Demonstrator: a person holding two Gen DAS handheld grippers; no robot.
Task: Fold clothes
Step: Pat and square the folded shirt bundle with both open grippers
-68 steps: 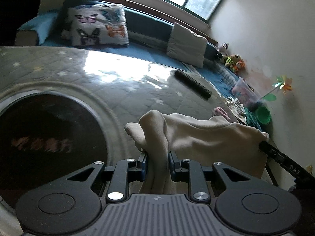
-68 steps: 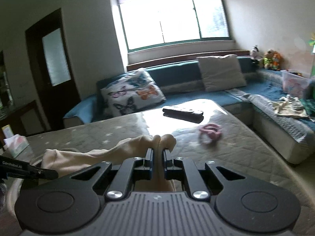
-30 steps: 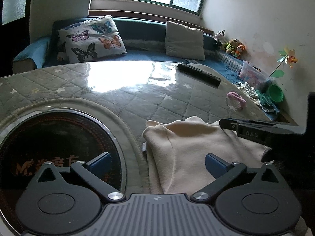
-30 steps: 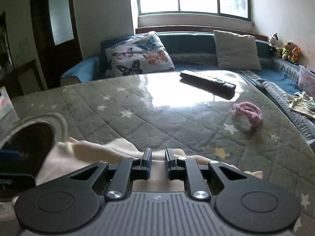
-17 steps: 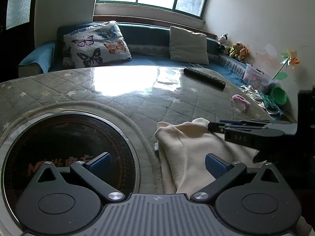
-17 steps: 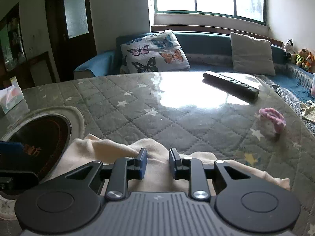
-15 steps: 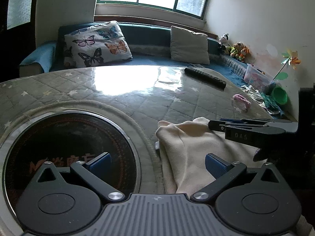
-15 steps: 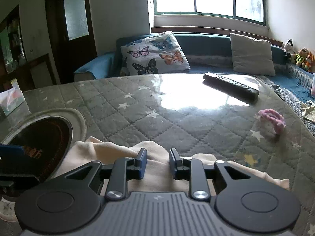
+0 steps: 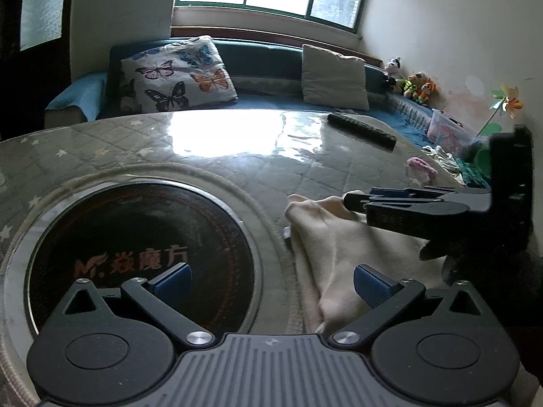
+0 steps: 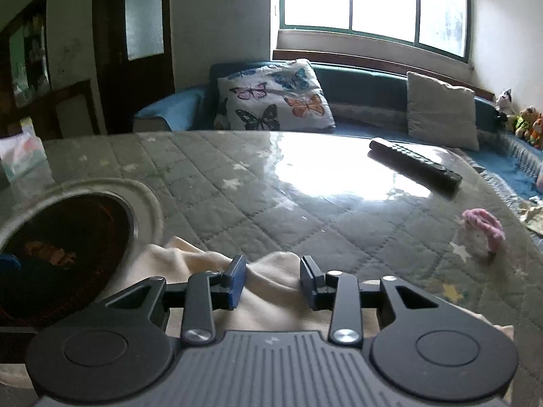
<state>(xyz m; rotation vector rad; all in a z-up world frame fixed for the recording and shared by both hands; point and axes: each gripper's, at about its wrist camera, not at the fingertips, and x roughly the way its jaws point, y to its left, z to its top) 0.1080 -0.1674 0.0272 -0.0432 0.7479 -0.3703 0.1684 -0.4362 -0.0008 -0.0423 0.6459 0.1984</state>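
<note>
**A:** Two grippers over one cream garment (image 9: pixel 339 247); what does the left wrist view tell you?

**B:** That the cloth lies bunched on the quilted table (image 9: pixel 237 166), just right of the round dark cooktop (image 9: pixel 142 254). The left gripper (image 9: pixel 271 283) is spread wide and holds nothing; its right pad hangs over the cloth. The right gripper (image 9: pixel 353 201) reaches in from the right, its tips at the far edge; from side-on I cannot tell its gap.

**A:** And the right wrist view?

**B:** The right gripper (image 10: pixel 271 279) is partly open, a raised ridge of the cream garment (image 10: pixel 271 281) between the pads, not pinched. Remote (image 10: pixel 415 166) and pink scrunchie (image 10: pixel 482 229) sit far right, well apart.

**A:** Advice?

**B:** My judgement: flatten wrinkles and line up edges before any crease, gripping corners rather than mid-cloth.
</note>
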